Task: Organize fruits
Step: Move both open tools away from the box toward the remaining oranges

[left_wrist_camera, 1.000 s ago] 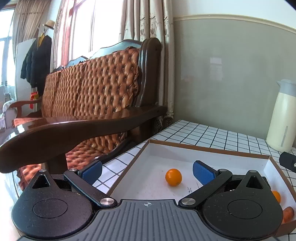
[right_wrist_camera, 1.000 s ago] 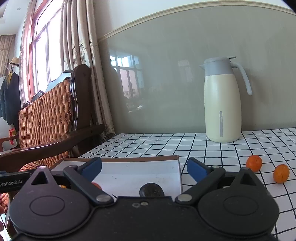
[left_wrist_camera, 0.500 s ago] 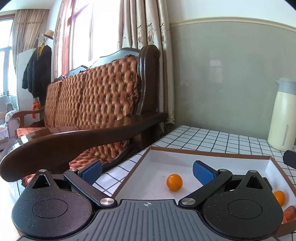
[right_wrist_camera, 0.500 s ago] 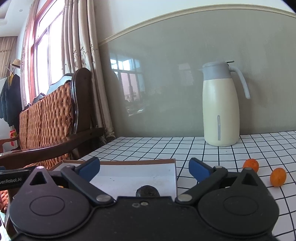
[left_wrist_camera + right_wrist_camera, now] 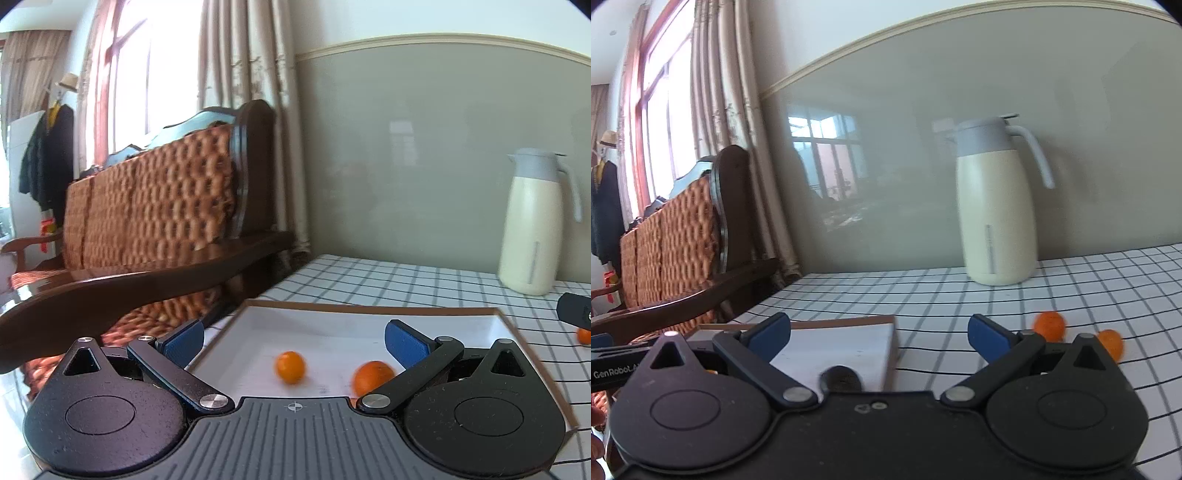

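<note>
Looking along the left gripper (image 5: 294, 338), its blue pads (image 5: 404, 343) are seen spread wide with nothing between them, held over the near part of a shallow white tray (image 5: 369, 317) with a brown rim. Two oranges (image 5: 290, 366) are recorded inside the tray, apart from each other, the right one (image 5: 372, 376) partly hidden behind the right finger linkage. The tray is set on a white tablecloth with a black grid (image 5: 388, 280); a cream thermos jug (image 5: 532, 225) is noted upright near the grey wall (image 5: 406, 166). A brown tufted sofa with dark wood arms (image 5: 155, 218) and beige curtains (image 5: 240, 55) are seen to the left. A further orange (image 5: 583, 335) lies on the cloth at the right edge, below a dark object. In the right wrist view, the right gripper (image 5: 879, 338) is likewise parted wide and empty, above the tray corner (image 5: 849, 343). Two loose oranges (image 5: 1049, 325) are noted on the cloth to the right, near each other, the second (image 5: 1111, 342) partly behind the linkage. A dark round item (image 5: 840, 378) in the tray cannot be identified.
</note>
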{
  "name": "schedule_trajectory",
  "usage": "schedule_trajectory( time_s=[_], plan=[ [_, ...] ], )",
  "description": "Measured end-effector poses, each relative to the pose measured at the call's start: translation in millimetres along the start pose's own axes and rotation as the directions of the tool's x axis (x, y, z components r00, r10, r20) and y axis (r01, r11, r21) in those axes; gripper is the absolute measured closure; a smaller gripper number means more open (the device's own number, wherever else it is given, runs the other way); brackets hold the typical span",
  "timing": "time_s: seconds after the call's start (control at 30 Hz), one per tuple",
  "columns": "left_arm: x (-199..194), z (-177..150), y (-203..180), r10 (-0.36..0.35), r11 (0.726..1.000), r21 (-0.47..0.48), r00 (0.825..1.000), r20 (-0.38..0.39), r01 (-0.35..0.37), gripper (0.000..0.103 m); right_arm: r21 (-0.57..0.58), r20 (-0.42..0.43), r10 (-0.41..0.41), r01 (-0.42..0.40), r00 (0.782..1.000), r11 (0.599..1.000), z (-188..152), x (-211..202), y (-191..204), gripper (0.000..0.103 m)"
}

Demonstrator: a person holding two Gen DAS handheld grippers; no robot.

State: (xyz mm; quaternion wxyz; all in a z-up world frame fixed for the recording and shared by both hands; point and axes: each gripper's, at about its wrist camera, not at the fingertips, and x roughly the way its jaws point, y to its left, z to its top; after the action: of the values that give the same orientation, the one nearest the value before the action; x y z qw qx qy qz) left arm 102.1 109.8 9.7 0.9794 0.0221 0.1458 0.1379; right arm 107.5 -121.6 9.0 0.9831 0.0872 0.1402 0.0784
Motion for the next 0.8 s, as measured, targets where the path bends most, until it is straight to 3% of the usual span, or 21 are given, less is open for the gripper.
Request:
schedule_trajectory(
  time_s=[0.4, 0.63, 0.8],
  plan=[
    [-11.0, 3.4, -73.2, -0.149, 0.988, 0.036, 0.989, 0.004, 0.149, 0.000, 0.048, 0.006, -0.137, 0.136, 0.991, 0.989, 6.3, -23.6, -68.4, 0.013],
    [-16.4, -1.4, -110.8, -0.218, 0.973, 0.071, 0.976, -0.005, 0.218, 0.000, 0.068, -0.016, -0.195, 0.196, 0.981, 0.978, 7.2, -32.9, -98.1, 0.035],
    [-15.7, -1.6, -130.8, -0.259, 0.963, 0.067, 0.966, -0.017, 0.259, 0.000, 0.069, -0.034, -0.227, 0.229, 0.973, 0.971, 6.6, -36.9, -113.8, 0.046]
  ],
)
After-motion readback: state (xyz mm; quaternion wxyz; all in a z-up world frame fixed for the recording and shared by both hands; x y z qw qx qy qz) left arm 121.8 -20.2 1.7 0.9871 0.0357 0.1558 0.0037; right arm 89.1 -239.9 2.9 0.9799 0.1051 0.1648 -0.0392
